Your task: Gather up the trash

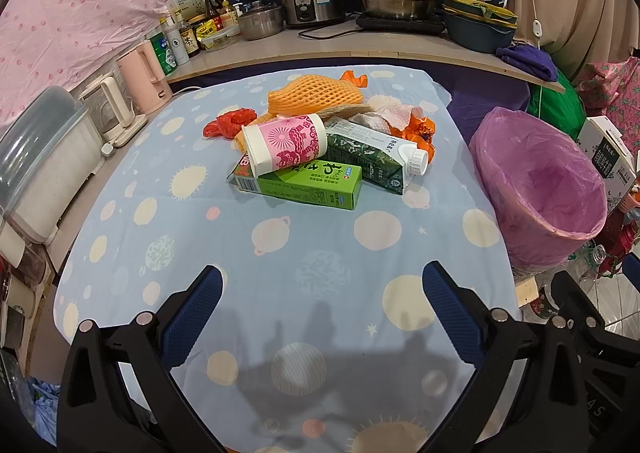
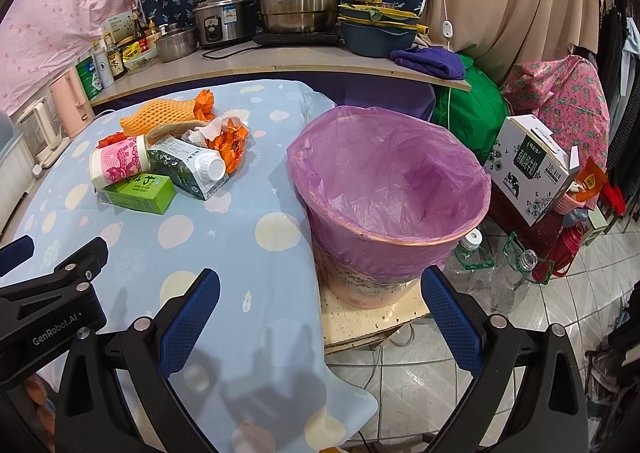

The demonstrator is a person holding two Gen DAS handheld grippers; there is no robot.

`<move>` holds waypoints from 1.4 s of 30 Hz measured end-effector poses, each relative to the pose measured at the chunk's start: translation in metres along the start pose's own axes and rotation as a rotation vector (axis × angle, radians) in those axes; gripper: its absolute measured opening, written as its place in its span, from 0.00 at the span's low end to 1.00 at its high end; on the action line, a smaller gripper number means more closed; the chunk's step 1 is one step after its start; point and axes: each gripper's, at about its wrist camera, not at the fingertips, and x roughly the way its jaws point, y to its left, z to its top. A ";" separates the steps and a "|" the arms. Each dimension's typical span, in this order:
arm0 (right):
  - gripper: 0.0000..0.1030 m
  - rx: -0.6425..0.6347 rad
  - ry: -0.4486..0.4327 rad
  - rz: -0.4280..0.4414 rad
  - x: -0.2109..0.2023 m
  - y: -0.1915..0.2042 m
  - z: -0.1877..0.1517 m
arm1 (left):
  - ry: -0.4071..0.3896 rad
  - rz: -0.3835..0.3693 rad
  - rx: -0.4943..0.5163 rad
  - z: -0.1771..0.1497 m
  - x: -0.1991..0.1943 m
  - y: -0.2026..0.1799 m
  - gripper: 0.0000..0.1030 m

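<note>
The left gripper (image 1: 322, 303) and right gripper (image 2: 320, 305) both hover with fingers spread apart, holding nothing. The trash pile sits mid-tabletop (image 1: 320, 237): a pink-and-white cup (image 1: 286, 143) lies on a green box (image 1: 304, 185) beside a green carton (image 1: 372, 157). Only the right wrist view shows "GenRobot.AI" on the left gripper's body and clear bottles (image 2: 480, 269) on the floor beside the pink-lined bin (image 2: 392, 197).
</note>
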 end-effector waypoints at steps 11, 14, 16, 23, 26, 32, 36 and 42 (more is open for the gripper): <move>0.94 0.000 0.002 0.000 0.001 -0.001 0.000 | 0.000 0.000 0.000 0.000 0.000 0.000 0.93; 0.94 -0.001 0.001 0.000 0.001 0.000 0.000 | 0.000 -0.001 0.001 0.000 0.000 -0.001 0.93; 0.94 0.000 0.002 0.000 0.001 0.000 0.000 | 0.000 0.000 0.001 -0.001 0.000 -0.001 0.93; 0.94 -0.001 0.004 0.000 0.003 0.000 0.000 | 0.000 -0.001 0.000 -0.001 0.001 -0.001 0.93; 0.94 0.002 0.011 0.000 0.006 0.000 -0.001 | 0.006 -0.006 -0.004 0.000 0.004 0.000 0.93; 0.94 0.011 0.031 0.000 0.019 0.001 -0.002 | 0.008 -0.011 -0.041 0.001 0.015 0.010 0.93; 0.94 0.015 0.038 -0.002 0.024 -0.001 0.004 | 0.024 -0.010 -0.057 0.004 0.026 0.017 0.93; 0.94 0.016 0.046 -0.007 0.039 -0.002 0.014 | 0.041 0.007 -0.090 0.020 0.047 0.031 0.93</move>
